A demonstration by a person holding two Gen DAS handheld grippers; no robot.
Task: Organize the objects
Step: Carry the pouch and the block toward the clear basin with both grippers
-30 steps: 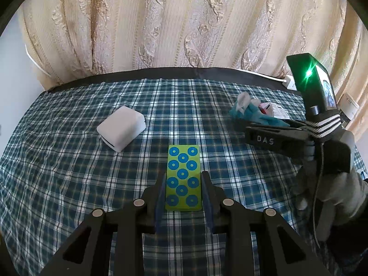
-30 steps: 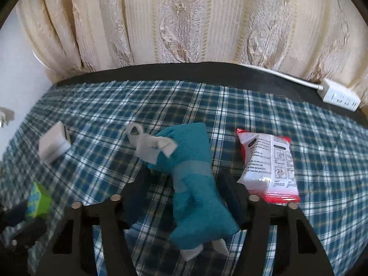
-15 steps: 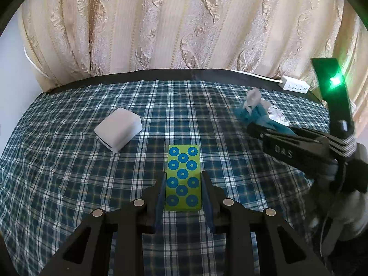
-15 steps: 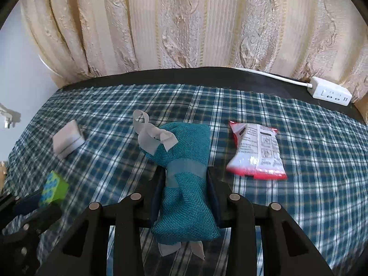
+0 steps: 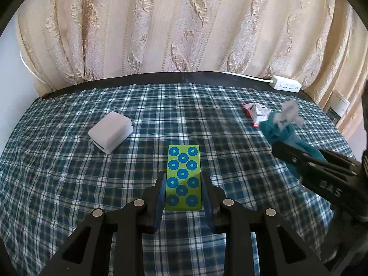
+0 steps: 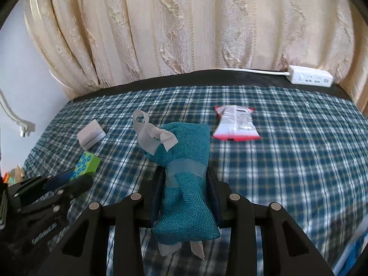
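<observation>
My left gripper [image 5: 183, 184] is shut on a green block with blue rings [image 5: 183, 177], held just above the plaid cloth; from the right wrist view the same block [image 6: 85, 162] shows at the far left. A teal fabric pouch with grey ribbon ties [image 6: 184, 179] is pinched at its waist by my right gripper [image 6: 184, 181], which is shut on it and holds it off the cloth. In the left wrist view that pouch [image 5: 284, 133] hangs at the right edge.
A white folded block [image 5: 110, 131] lies on the plaid tablecloth [image 5: 69, 184] at the left. A red and white packet [image 6: 235, 126] rests behind the pouch. A white power strip [image 6: 310, 77] sits at the back edge, before a cream curtain [image 6: 184, 27].
My right gripper closed on the teal pouch and lifted it, drifting right and away from the packet. The left gripper with the green block stayed put.
</observation>
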